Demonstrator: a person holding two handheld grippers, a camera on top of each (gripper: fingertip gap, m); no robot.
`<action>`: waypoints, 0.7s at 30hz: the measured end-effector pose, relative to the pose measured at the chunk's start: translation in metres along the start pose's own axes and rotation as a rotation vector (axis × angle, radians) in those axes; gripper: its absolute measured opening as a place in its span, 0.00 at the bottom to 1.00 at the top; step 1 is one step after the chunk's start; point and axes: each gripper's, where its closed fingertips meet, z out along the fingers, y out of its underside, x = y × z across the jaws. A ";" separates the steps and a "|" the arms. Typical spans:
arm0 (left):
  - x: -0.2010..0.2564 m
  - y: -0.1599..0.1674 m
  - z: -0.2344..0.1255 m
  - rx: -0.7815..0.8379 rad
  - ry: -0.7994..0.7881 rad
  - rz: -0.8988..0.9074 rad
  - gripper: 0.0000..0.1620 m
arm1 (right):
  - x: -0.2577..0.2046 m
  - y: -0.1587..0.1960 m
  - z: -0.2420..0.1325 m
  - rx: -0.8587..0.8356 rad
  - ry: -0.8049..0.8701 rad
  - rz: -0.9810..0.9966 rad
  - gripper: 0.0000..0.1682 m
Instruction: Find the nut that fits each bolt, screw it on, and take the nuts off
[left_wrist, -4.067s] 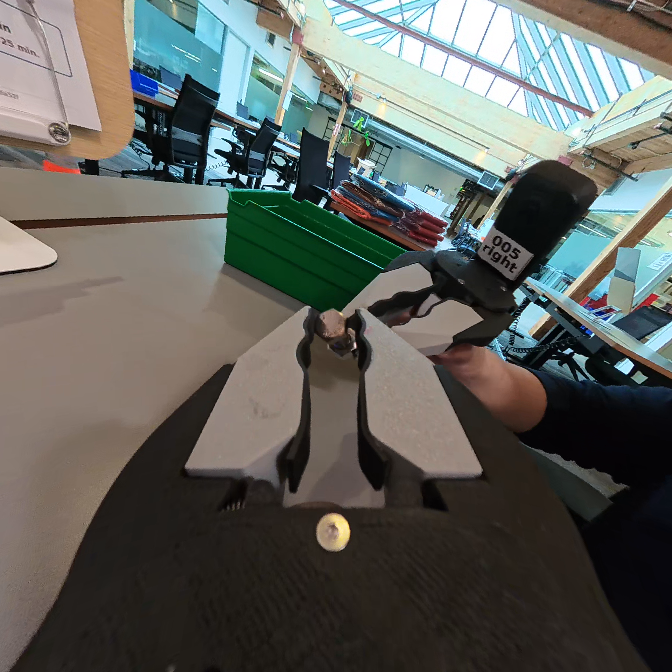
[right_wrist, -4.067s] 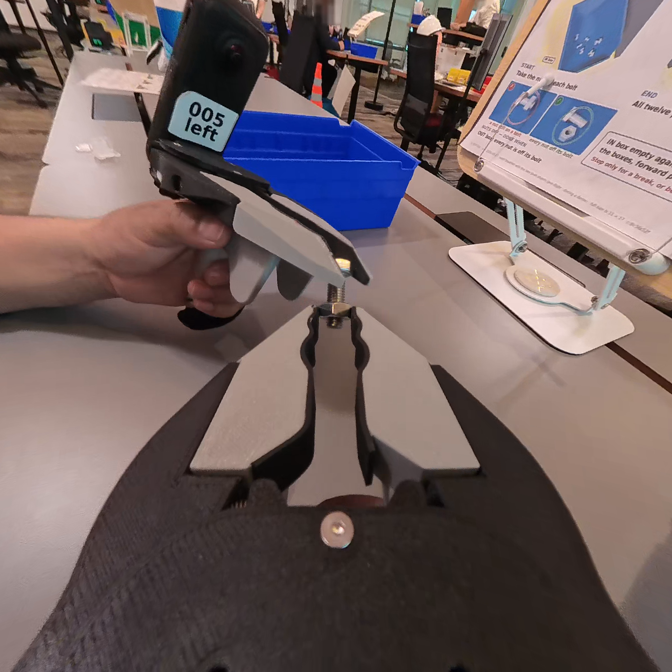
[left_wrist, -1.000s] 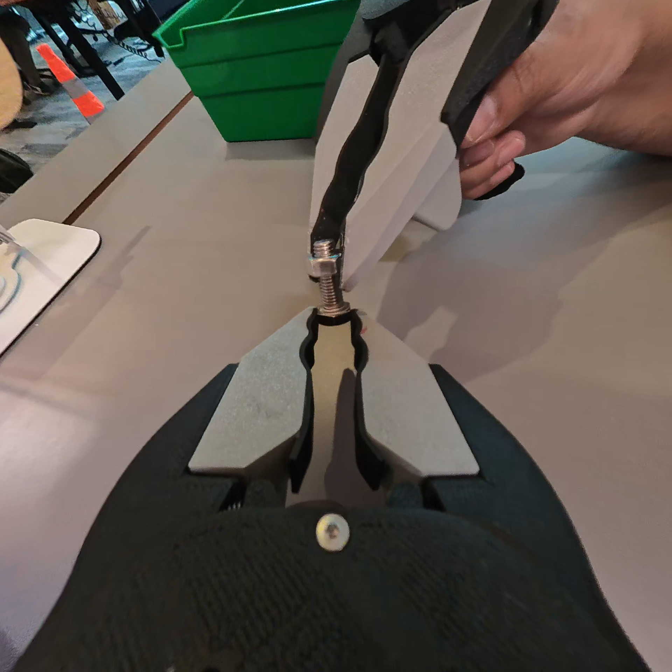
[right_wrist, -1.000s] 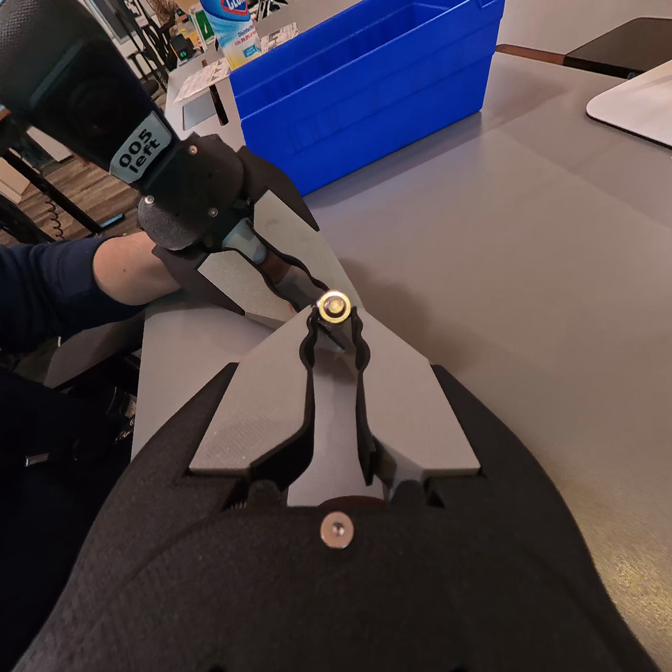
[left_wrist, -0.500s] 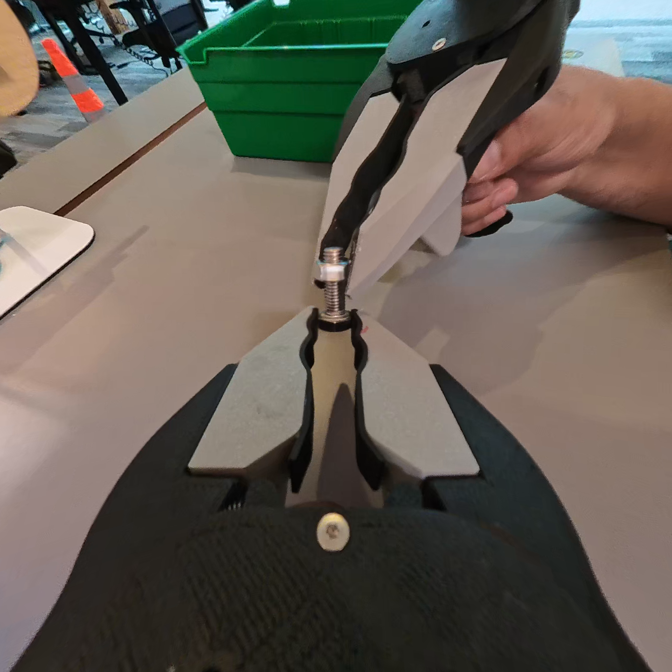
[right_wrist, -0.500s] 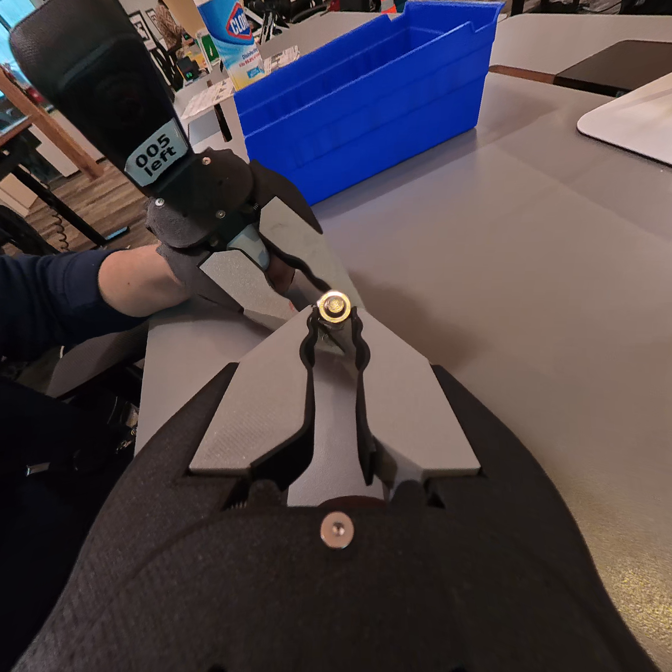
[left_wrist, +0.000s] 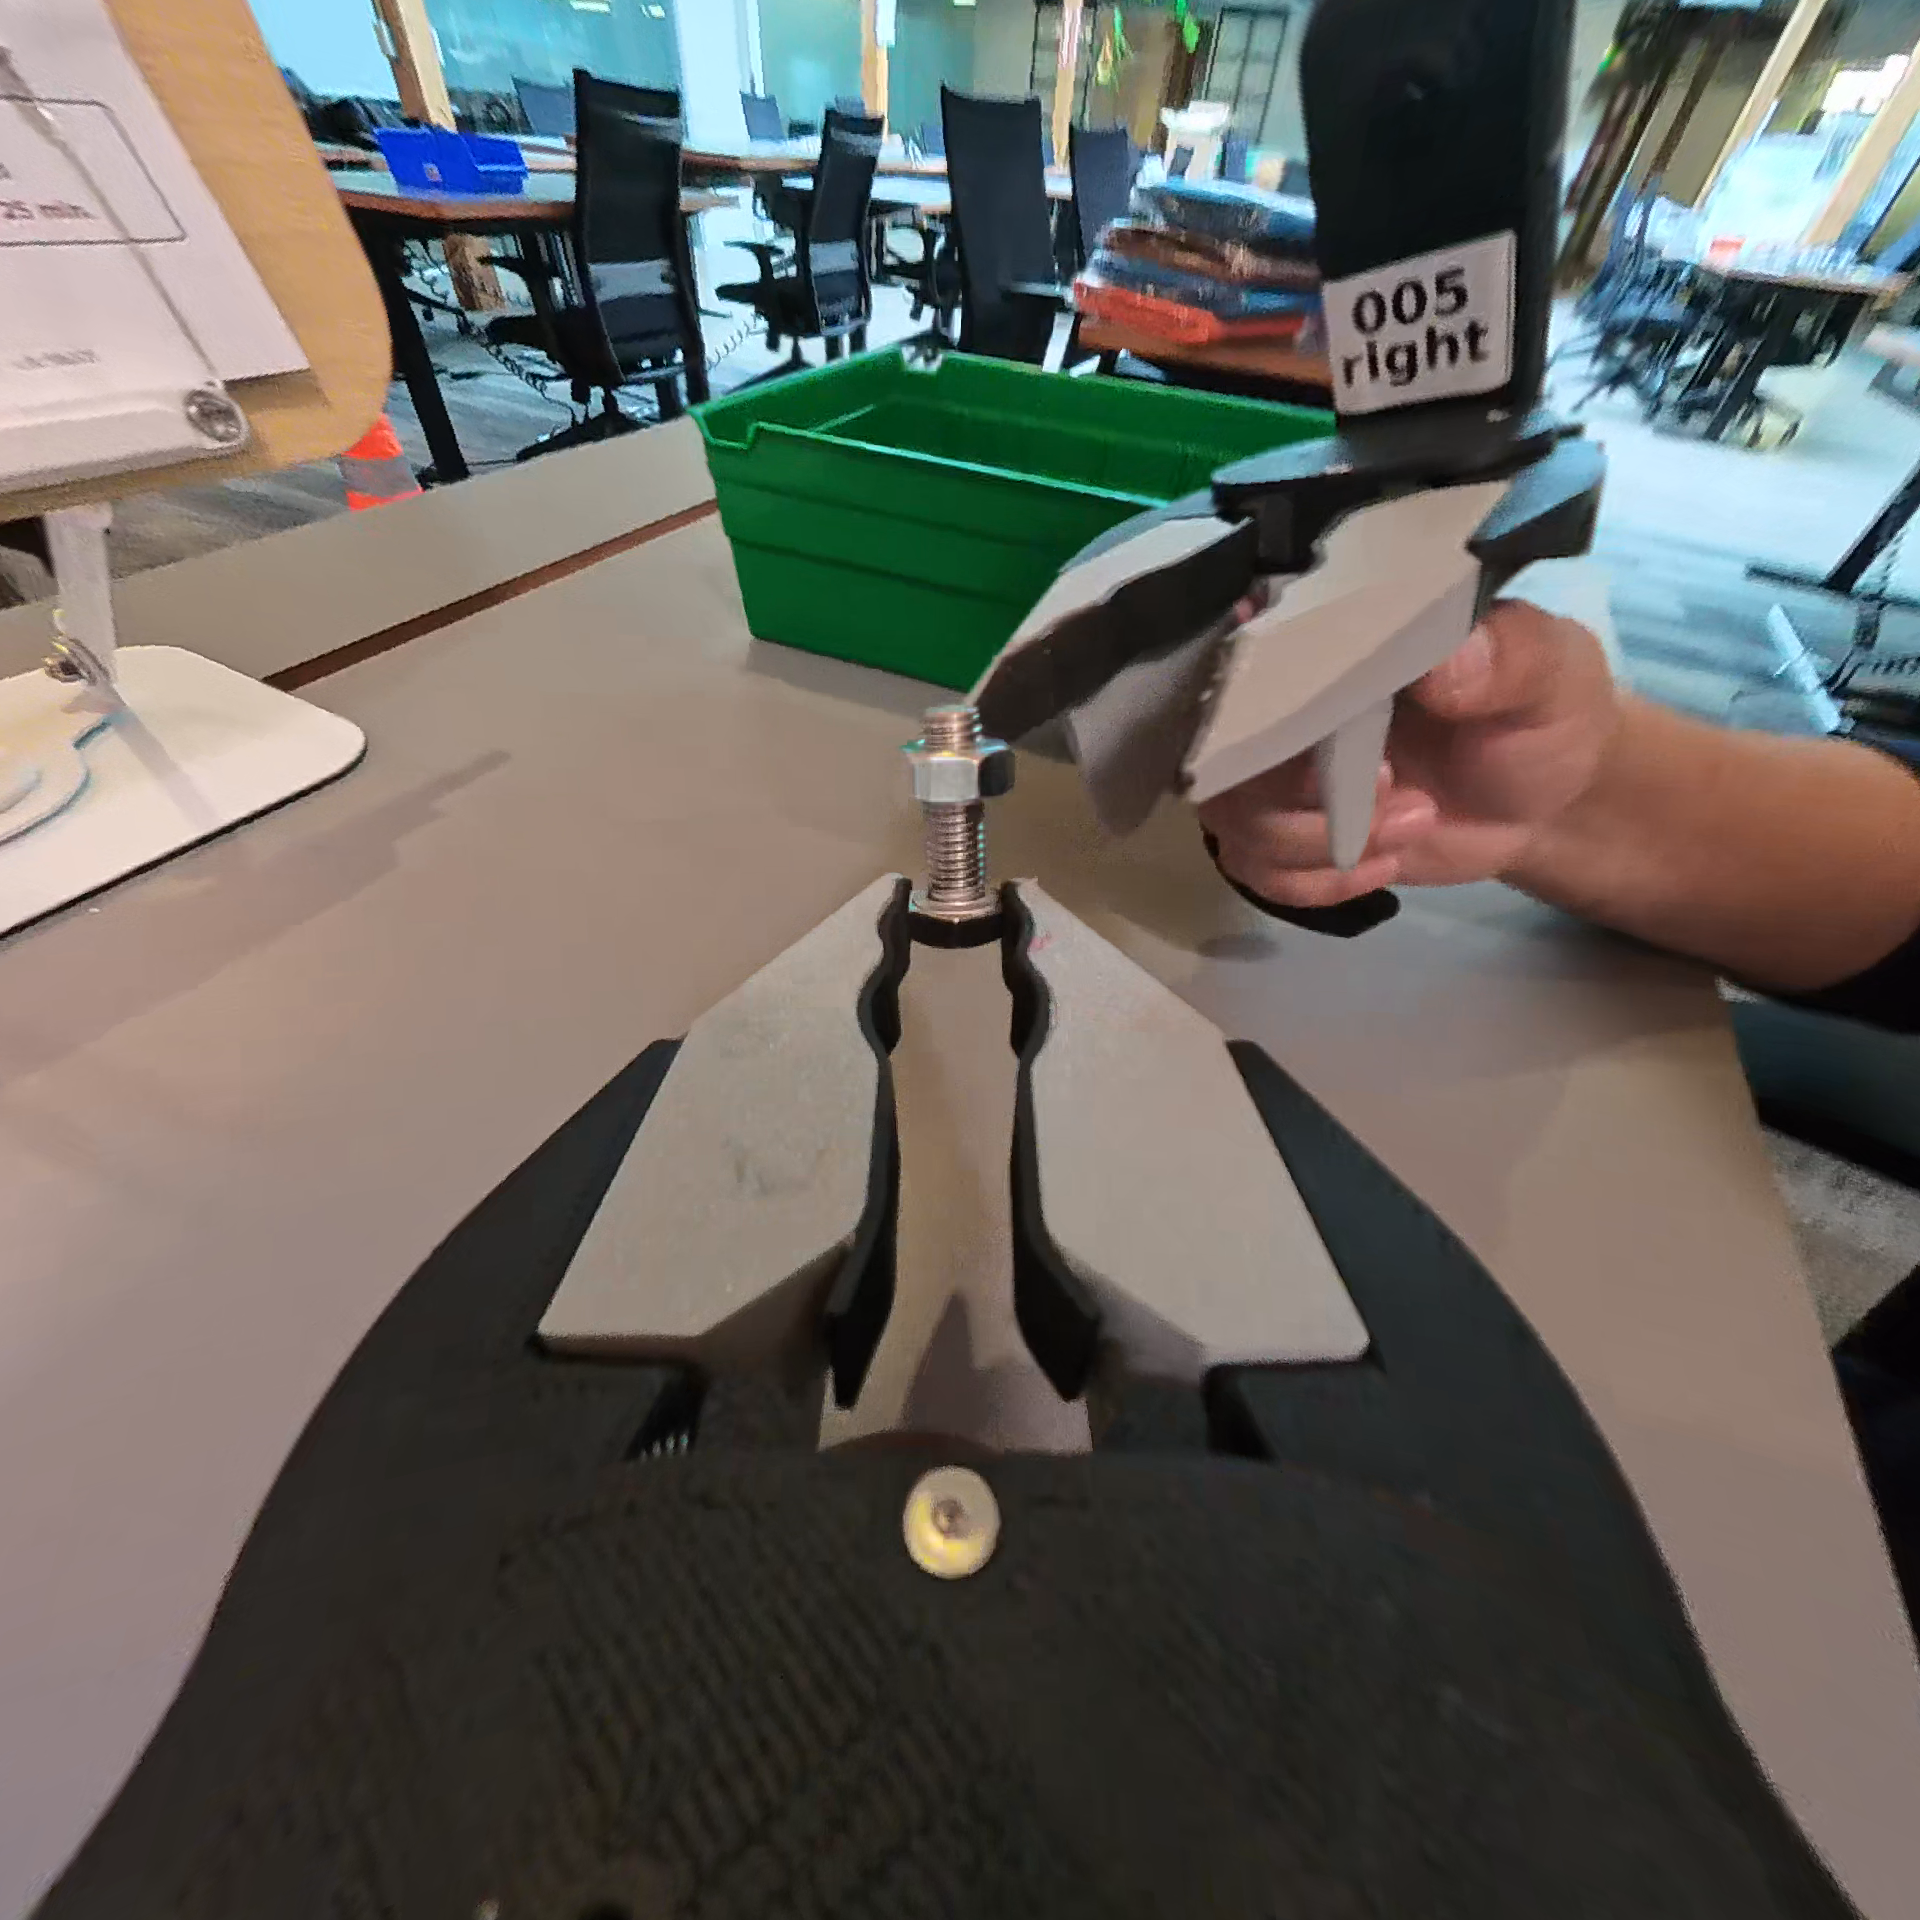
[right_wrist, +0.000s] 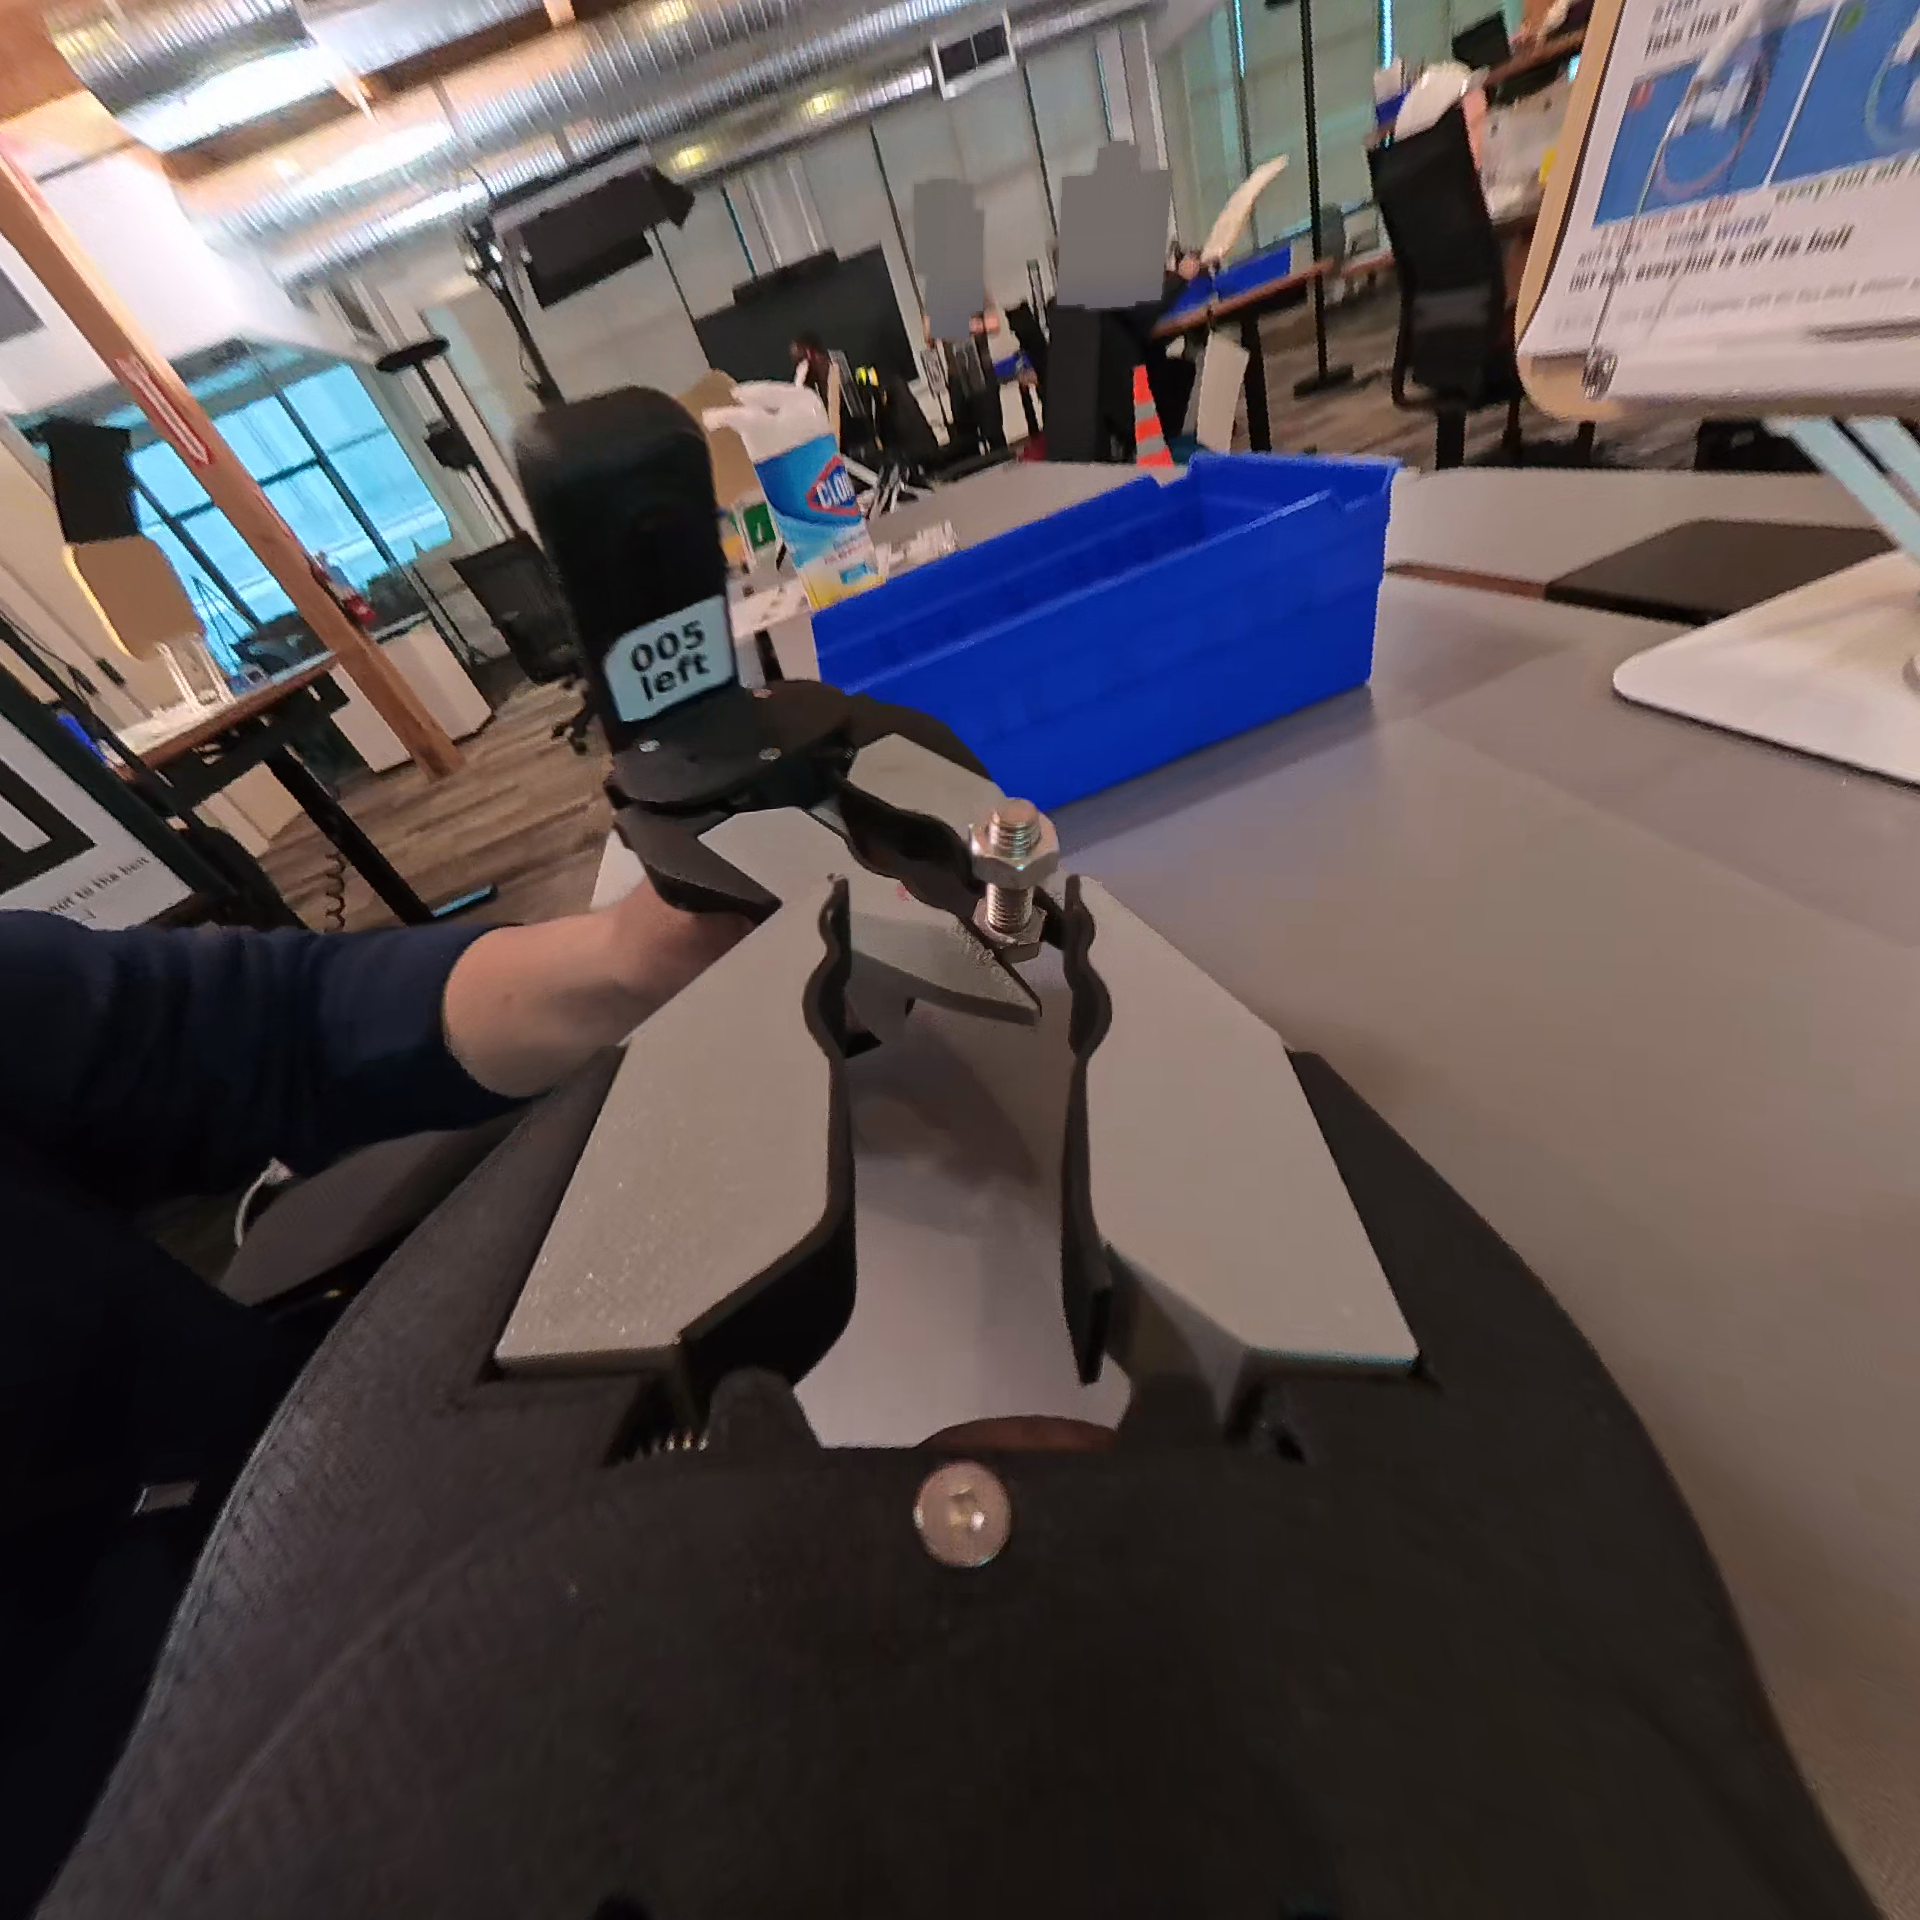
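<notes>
A steel bolt (left_wrist: 954, 854) stands upright with a hex nut (left_wrist: 956, 769) threaded near its top end. My left gripper (left_wrist: 951, 920) is shut on the bolt's head and holds it above the grey table (left_wrist: 468, 987). My right gripper (left_wrist: 1091, 743) is open and empty just right of the nut, one fingertip (left_wrist: 997, 698) close beside it. In the right wrist view the bolt (right_wrist: 1003, 906) and nut (right_wrist: 1013, 850) sit just past my open right gripper (right_wrist: 954, 914), near its right finger (right_wrist: 1081, 935). The left gripper (right_wrist: 1013, 951) holds the bolt from the left.
A green bin (left_wrist: 987, 520) stands behind the bolt and a blue bin (right_wrist: 1101, 634) farther along the table. A white stand base (left_wrist: 156, 758) with a sign board sits at the left; it also shows in the right wrist view (right_wrist: 1787, 665). A wipes canister (right_wrist: 821, 520) stands behind the blue bin.
My right gripper has opened and let go of the nut, swinging from above the bolt to beside it. The left gripper still holds the bolt; both views have tilted up.
</notes>
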 end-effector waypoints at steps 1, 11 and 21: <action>-0.001 -0.002 -0.001 0.012 0.010 -0.023 0.09 | 0.000 -0.004 -0.001 0.021 0.001 -0.005 0.23; 0.014 -0.011 0.001 0.073 0.096 -0.075 0.09 | -0.007 -0.009 0.001 0.063 -0.022 0.000 0.20; 0.022 -0.019 0.003 0.093 0.101 -0.054 0.09 | -0.007 -0.012 0.002 0.075 0.000 -0.041 0.25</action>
